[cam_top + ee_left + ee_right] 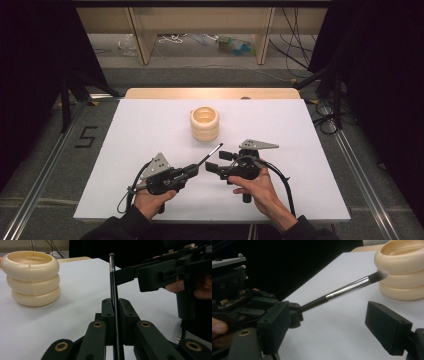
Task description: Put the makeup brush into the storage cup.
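Observation:
A make-up brush (pixel 212 154) with a black handle, silver ferrule and pale bristle tip is held by its handle in my left gripper (pixel 194 170), which is shut on it. In the left gripper view the brush (pixel 112 277) rises straight up out of the closed left gripper (pixel 116 307). My right gripper (pixel 217 160) is open just right of the brush, its jaws pointing left. In the right gripper view the brush (pixel 347 288) slants across above the open right gripper (pixel 329 325). A cream container (pixel 204 124) of three stacked rings stands beyond both grippers.
Everything sits on a white board (pixel 140 130) laid over a wooden table. The cream container (pixel 32 277) is at the left in the left gripper view and the cream container (pixel 404 267) is behind the bristles in the right gripper view. Black curtains flank the table.

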Demonstrator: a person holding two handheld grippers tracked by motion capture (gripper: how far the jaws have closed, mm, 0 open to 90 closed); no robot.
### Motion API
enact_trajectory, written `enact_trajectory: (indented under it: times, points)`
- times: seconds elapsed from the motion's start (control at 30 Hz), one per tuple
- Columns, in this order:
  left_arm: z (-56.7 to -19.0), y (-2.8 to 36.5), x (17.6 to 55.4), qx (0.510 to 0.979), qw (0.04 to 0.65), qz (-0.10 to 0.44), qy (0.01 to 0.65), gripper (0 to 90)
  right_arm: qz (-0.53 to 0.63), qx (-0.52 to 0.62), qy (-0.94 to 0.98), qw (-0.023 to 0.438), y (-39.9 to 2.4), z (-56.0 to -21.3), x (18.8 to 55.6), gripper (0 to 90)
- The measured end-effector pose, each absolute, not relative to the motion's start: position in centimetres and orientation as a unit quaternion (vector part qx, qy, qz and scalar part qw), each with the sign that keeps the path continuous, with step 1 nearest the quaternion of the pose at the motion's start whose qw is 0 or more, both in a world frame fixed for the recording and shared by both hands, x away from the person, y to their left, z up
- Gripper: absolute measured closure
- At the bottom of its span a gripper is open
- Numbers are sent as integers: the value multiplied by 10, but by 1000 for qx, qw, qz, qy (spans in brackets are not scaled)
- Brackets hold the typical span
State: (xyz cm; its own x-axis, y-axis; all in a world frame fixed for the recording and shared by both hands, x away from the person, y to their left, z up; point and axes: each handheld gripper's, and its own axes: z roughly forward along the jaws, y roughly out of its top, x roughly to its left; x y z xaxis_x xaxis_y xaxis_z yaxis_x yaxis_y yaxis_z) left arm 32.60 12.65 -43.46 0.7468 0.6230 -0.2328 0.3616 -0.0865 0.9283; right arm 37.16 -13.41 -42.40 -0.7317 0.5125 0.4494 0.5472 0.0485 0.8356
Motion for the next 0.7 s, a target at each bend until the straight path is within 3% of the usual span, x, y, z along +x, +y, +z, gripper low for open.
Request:
enact_trajectory:
  times: [0.7]
  points:
    - [-433, 124, 324, 727, 591, 107, 334, 833, -603, -375, -702, 49, -124, -430, 375, 345]
